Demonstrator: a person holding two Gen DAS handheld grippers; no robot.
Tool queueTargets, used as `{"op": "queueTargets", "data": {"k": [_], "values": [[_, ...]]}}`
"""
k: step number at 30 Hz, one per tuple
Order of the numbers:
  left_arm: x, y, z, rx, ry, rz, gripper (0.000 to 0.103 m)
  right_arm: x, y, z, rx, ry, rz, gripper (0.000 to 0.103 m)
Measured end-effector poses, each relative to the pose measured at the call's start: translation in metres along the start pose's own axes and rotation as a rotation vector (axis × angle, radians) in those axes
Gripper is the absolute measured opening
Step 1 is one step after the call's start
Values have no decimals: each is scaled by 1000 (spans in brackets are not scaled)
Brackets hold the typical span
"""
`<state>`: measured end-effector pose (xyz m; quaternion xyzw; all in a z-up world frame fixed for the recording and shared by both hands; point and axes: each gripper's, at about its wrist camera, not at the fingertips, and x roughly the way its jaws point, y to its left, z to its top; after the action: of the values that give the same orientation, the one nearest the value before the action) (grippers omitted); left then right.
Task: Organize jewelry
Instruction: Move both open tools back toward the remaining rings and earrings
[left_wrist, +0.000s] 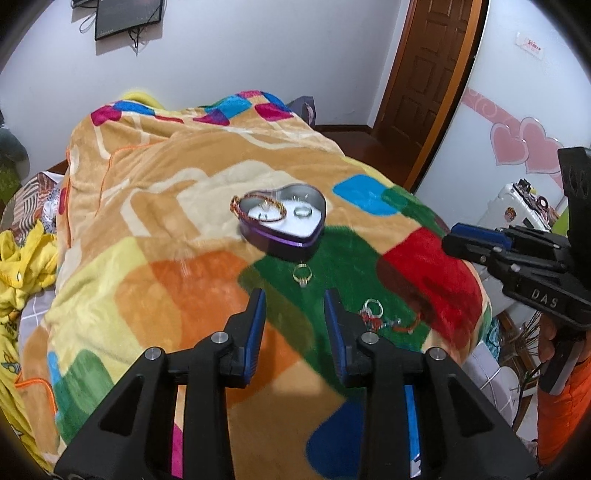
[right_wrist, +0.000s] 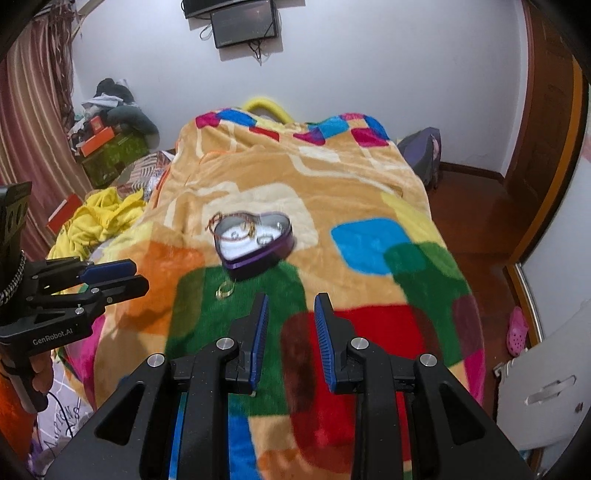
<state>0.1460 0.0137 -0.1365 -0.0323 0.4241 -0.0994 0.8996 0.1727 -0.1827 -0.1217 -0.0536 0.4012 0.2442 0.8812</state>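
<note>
A purple heart-shaped tin (left_wrist: 308, 236) with a white lining sits on the patchwork blanket (left_wrist: 155, 206); it also shows in the right wrist view (right_wrist: 275, 247). A braided bracelet (left_wrist: 236, 207) hangs over its rim, and rings (left_wrist: 302, 212) lie inside. A gold ring (left_wrist: 303, 274) lies on the green patch in front of the tin, also in the right wrist view (right_wrist: 224, 290). A silver ring with red beaded jewelry (left_wrist: 373, 314) lies nearer. My left gripper (left_wrist: 294, 301) is open and empty above the green patch. My right gripper (right_wrist: 291, 306) is open and empty, held above the blanket.
The blanket covers a bed. Yellow clothes (right_wrist: 99, 218) and boxes (right_wrist: 107, 147) lie on the bed's left side. A wooden door (left_wrist: 424, 74) and wood floor (right_wrist: 480, 229) are to the right. A white suitcase (left_wrist: 517, 206) stands by the bed's right edge.
</note>
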Motion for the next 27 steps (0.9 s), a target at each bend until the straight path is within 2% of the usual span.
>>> {"op": "queueTargets", "data": {"k": [13, 20, 27], "values": [[16, 12, -19, -47, 63, 15, 32, 55, 18, -35, -28, 181, 55, 23], [28, 19, -20, -73, 86, 10, 32, 60, 28, -33, -43, 194, 96, 23], [36, 21, -19, -78, 96, -4, 32, 71, 36, -32, -68, 176, 98, 25]]}}
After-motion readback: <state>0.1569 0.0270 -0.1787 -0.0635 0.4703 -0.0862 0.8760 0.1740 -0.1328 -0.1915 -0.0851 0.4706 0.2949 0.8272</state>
